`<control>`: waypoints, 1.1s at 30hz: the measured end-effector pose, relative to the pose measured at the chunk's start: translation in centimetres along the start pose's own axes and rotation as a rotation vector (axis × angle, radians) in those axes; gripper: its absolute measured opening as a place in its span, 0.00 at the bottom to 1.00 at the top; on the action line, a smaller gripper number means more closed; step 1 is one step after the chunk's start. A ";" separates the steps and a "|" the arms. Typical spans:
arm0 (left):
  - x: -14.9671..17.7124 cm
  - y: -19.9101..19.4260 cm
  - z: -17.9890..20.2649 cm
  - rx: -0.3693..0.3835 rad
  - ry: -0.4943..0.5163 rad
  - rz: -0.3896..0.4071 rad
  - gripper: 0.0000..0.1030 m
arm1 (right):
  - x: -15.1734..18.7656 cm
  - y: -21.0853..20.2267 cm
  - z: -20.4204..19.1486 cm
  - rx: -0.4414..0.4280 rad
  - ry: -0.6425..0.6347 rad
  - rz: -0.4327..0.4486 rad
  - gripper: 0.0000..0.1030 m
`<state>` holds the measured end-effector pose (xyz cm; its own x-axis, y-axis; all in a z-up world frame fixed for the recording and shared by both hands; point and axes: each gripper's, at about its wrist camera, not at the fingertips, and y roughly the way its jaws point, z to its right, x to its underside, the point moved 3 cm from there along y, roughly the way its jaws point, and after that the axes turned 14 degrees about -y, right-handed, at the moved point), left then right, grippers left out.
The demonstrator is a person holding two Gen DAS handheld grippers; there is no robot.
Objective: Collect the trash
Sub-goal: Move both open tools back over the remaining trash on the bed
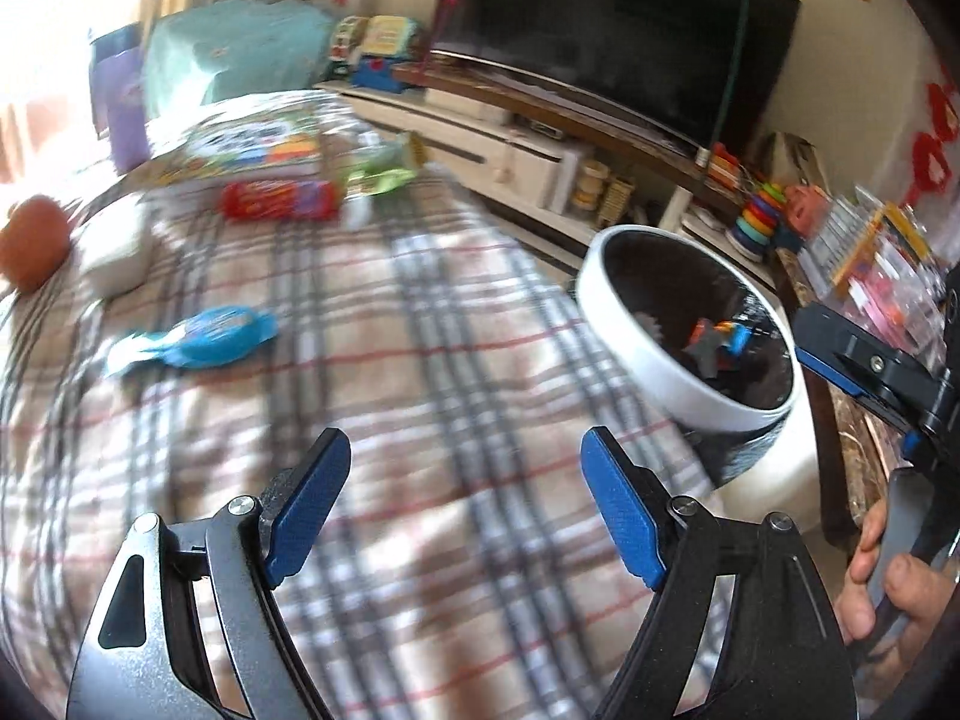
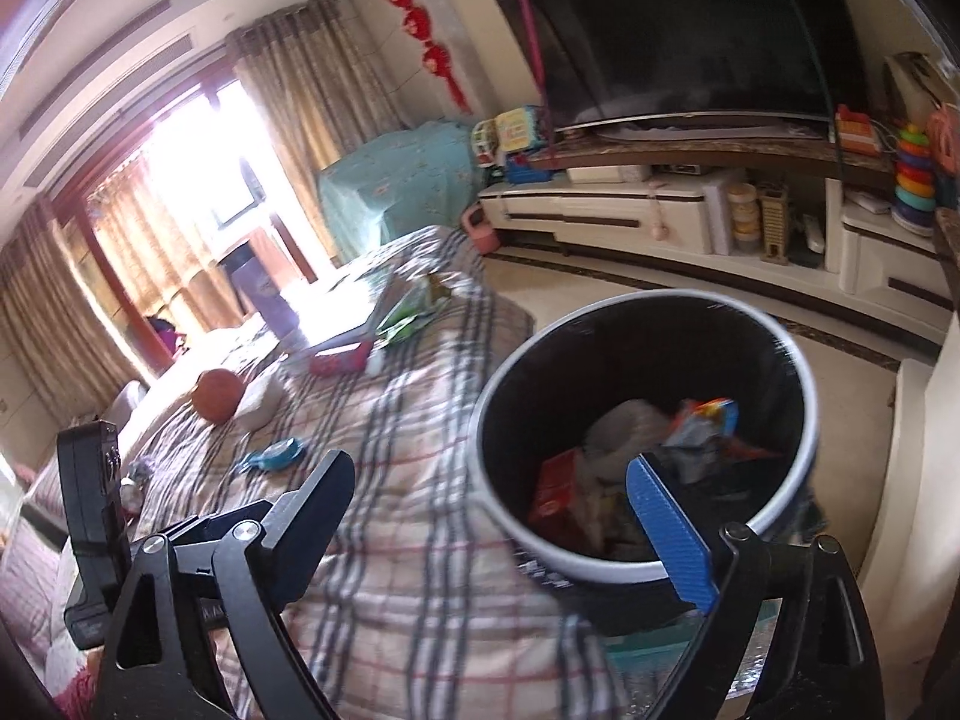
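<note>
Wrappers lie on the blanket; bin stands right, holding trash.

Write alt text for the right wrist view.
An open, empty right gripper hangs over a white-rimmed bin holding wrappers, beside a plaid-covered surface. A blue wrapper and an orange ball lie farther back on it.

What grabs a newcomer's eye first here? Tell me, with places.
The white-rimmed trash bin, beside the plaid-covered bed and already holding wrappers, dominates the right wrist view. On the plaid cover lie a blue wrapper and, farther back, a red packet. A big dark TV fills the wall behind.
</note>
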<state>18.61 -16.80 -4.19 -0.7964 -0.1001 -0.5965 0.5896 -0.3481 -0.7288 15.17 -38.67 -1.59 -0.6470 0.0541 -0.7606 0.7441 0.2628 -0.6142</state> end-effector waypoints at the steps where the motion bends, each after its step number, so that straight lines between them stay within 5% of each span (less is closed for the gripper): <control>1: 0.0 -0.3 -0.7 -0.008 -0.014 0.003 0.79 | 0.0 0.2 -0.4 -0.007 -0.004 -0.003 0.91; 27: 1.0 -3.8 -14.2 -0.164 -0.246 0.052 0.79 | 1.9 8.3 -12.3 -0.296 -0.200 -0.110 0.96; 33: 0.3 -3.9 -16.3 -0.185 -0.283 0.049 0.79 | 1.7 9.9 -13.7 -0.297 -0.262 -0.148 0.96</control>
<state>18.23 -0.27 -7.02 -0.7572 -0.3760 -0.5342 0.6218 -0.1642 -0.7658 19.14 -22.81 -6.11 -0.6507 -0.2415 -0.7199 0.5412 0.5175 -0.6628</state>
